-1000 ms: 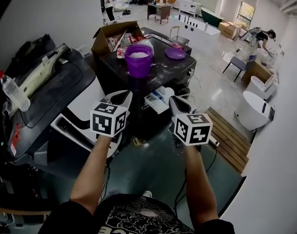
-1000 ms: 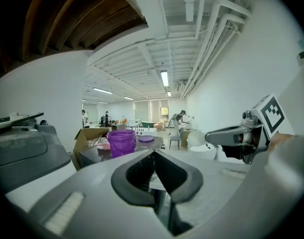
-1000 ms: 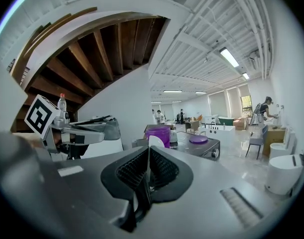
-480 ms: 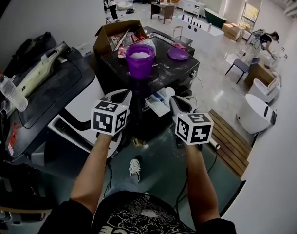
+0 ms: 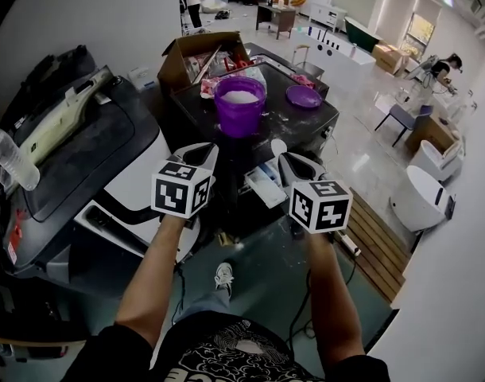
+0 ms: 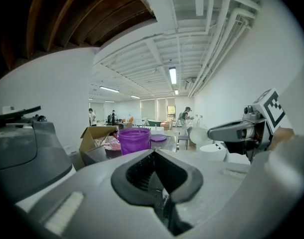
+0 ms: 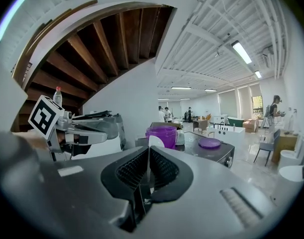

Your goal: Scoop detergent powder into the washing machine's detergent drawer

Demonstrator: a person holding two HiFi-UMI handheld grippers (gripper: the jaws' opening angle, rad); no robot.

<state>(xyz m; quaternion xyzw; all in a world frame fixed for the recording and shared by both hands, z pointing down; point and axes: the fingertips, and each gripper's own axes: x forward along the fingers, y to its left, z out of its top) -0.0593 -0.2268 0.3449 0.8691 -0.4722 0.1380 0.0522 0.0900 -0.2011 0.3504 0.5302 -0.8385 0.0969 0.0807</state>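
On the worktop (image 5: 304, 122), purple tub (image 5: 239, 106): stood open near the front edge, with white powder showing inside it.
Purple lid (image 5: 304, 96): lay flat to the tub's right, apart from it.
Cardboard box (image 5: 196, 54): sat behind the tub with its flaps open; its red and white contents were too small to name.
Detergent drawer (image 5: 265, 185): was pulled out below the worktop's front edge, lower than the tub and between the 2 claws; whether its compartments held powder could not be told.
White rounded piece (image 5: 279, 147): sat just above the drawer; it may have been the scoop, but this could not be confirmed.
Left claw (image 6: 154, 154): had its jaws together on nothing and pointed toward the tub.
Right claw (image 7: 148, 151): had its jaws closed and empty, level with the left and also facing the tub.
Step in hand: seemed to be the approach, with no scooping begun.
Doing it well: 1 claw would need to part its jaws and take the scoop by its handle, while the other could steady the tub wall. A modest load, carried level and tipped low over the drawer, would probably keep powder off the floor.
Risk: an overfilled scoop would likely spill on the drop from tub to drawer.
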